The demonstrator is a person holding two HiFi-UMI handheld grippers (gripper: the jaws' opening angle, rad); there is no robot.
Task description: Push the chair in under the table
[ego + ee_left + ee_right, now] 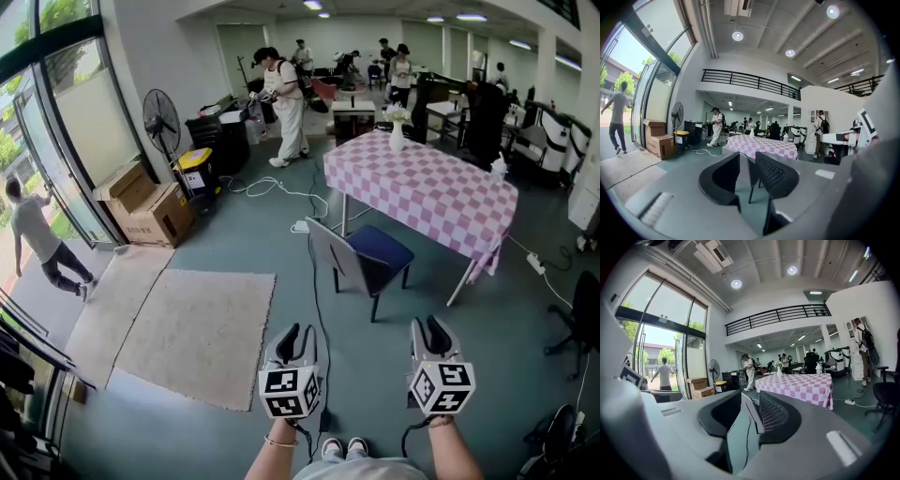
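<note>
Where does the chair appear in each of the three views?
Head view: the chair at centre, in front of the checked table.
Left gripper view: the chair low centre, seen between the jaws.
Right gripper view: the chair, a sliver between the jaws.
Shared landmark: the checked table.

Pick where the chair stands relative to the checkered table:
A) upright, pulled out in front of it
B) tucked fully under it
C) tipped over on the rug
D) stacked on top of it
A: the chair stands upright, out in front of the table, not tucked under it.
</note>
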